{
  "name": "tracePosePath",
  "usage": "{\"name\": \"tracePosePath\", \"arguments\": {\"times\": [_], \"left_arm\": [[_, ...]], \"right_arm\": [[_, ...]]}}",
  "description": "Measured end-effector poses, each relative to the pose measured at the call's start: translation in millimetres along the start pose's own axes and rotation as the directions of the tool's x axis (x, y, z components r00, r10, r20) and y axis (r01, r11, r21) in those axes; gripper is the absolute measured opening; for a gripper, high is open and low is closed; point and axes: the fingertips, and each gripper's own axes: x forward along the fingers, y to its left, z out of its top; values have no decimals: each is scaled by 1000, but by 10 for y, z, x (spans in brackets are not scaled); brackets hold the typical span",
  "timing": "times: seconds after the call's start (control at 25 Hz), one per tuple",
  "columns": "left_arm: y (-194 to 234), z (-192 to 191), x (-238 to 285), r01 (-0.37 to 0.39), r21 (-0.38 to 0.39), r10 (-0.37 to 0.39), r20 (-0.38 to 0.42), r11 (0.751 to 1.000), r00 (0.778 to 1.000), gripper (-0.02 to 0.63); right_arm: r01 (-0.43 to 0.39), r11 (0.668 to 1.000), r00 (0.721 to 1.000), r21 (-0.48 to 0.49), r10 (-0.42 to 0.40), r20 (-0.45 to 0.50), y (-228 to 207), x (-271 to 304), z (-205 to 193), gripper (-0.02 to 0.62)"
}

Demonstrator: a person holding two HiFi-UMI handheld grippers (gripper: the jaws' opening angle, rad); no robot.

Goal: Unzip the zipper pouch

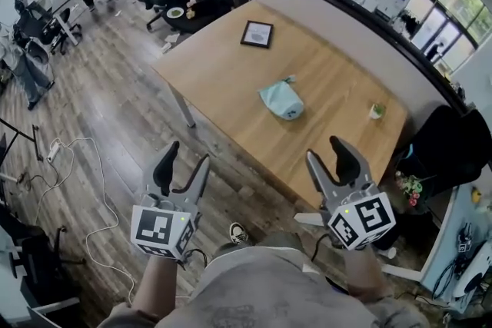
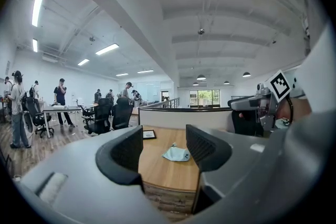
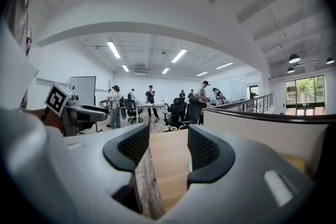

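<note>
Lying near the middle of the wooden table (image 1: 223,81), the pale green zipper pouch (image 1: 281,99) is well apart from my left gripper (image 1: 187,157) and right gripper (image 1: 325,151), both over the floor with jaws spread and empty, a framed picture (image 1: 257,34) beyond.

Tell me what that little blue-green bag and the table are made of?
The pouch looks like soft cloth or thin nylon, matte pale teal: it lies slumped and wrinkled instead of holding a shape. The table looks like light wood or wood-look laminate, smooth, with streaky grain lines; which of the two can't be told.
</note>
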Motion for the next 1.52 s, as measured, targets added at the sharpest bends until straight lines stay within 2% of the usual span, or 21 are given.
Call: {"name": "tracePosePath", "arguments": {"times": [0.28, 0.44, 0.56, 0.8, 1.28, 1.52], "left_arm": [[359, -230, 374, 37, -28, -38, -61, 999, 997, 255], [480, -222, 584, 63, -41, -65, -51, 997, 997, 254], [594, -243, 791, 69, -58, -71, -35, 996, 997, 242], [725, -275, 1388, 102, -43, -105, -74, 994, 992, 249], [712, -353, 2938, 229, -47, -233, -194, 972, 953, 258], [604, -412, 3465, 287, -60, -293, -226, 956, 929, 259]], "right_arm": [[36, 998, 997, 48, -32, -74, -40, 374, -219, 212], [52, 997, 993, 58, -46, -107, -152, 594, -355, 212], [58, 995, 992, 77, -49, -115, -273, 798, -439, 212], [81, 993, 991, 89, -71, -110, -611, 1204, -462, 212], [113, 985, 983, 133, -92, -159, -1497, 2076, -629, 212], [149, 978, 976, 144, -122, -179, -1852, 2285, -734, 212]]}}
